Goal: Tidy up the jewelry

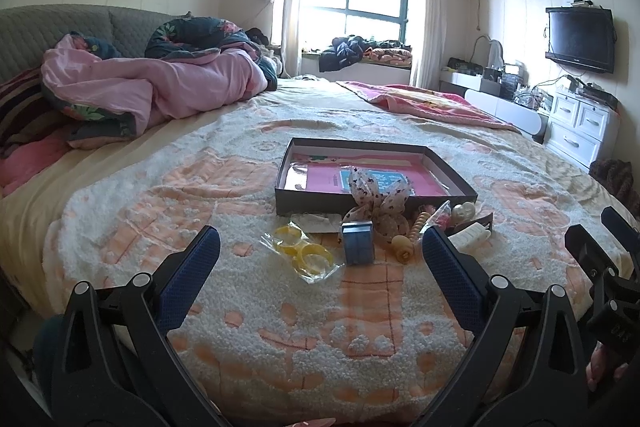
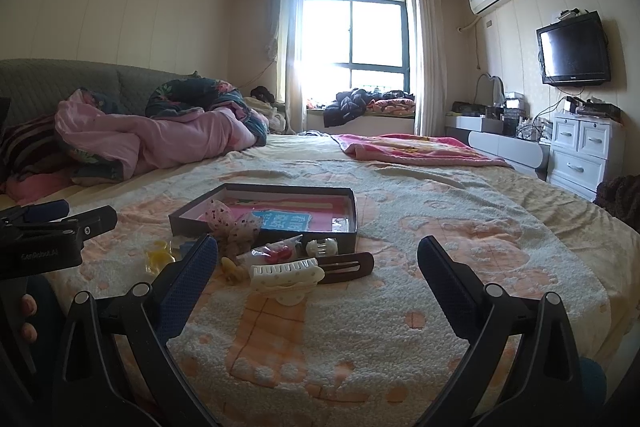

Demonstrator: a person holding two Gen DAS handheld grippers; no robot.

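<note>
- Opening step, nothing sorted: left gripper (image 1: 320, 243) and right gripper (image 2: 318, 247) both gape wide, empty.
- Next, I judge: grasp the white toothed plastic hair claw (image 2: 287, 277) and carry it to the shallow dark cardboard box (image 2: 256, 231).

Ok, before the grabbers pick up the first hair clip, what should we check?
1. Left gripper open and empty: ok.
2. Right gripper open and empty: ok.
3. Dark tray has no lid on: ok.
4. Room left in the tray: ok, though the spotted bow hangs over its front wall.
5. White claw clip free to grab: ok, nothing on top.
6. Yellow rings loose: not ok, in a clear bag.
</note>
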